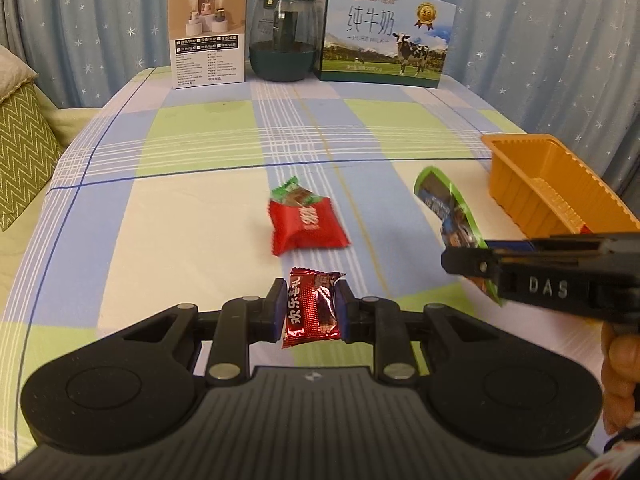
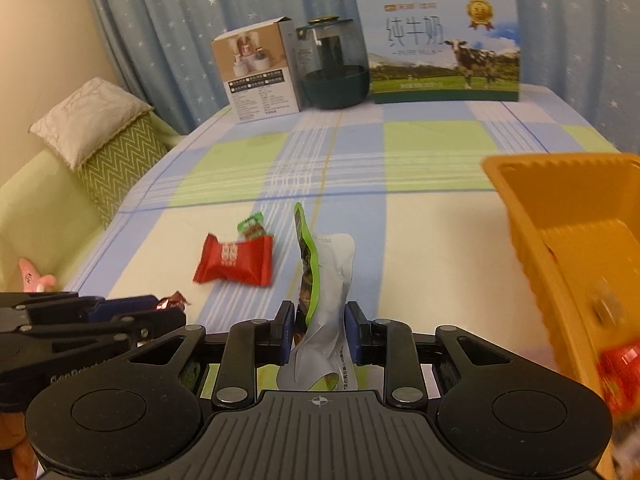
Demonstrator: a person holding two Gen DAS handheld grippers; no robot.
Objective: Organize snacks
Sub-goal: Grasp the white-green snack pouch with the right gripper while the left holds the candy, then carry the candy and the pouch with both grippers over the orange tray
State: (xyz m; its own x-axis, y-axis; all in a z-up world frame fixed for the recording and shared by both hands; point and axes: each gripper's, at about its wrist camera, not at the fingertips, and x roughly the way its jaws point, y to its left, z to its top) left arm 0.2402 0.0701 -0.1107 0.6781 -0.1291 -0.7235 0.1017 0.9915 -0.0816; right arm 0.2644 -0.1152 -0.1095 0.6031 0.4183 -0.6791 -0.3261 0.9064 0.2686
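My left gripper [image 1: 309, 307] is shut on a dark red candy packet [image 1: 310, 312], held just above the checked tablecloth. My right gripper [image 2: 319, 330] is shut on a green-edged snack pouch [image 2: 320, 280], held upright; the same pouch [image 1: 450, 208] shows in the left wrist view, left of the orange tray. The orange plastic tray [image 2: 568, 248] stands at the right and holds a red wrapped snack [image 2: 620, 368]. A bright red snack packet [image 1: 306, 226] lies on the cloth, with a small green candy [image 1: 294, 194] tucked behind it.
At the back of the table stand a white product box [image 1: 208, 36], a dark green glass jar [image 1: 282, 38] and a milk carton box [image 1: 384, 36]. A zigzag-patterned cushion [image 2: 116, 156] sits left of the table. A star-print curtain hangs behind.
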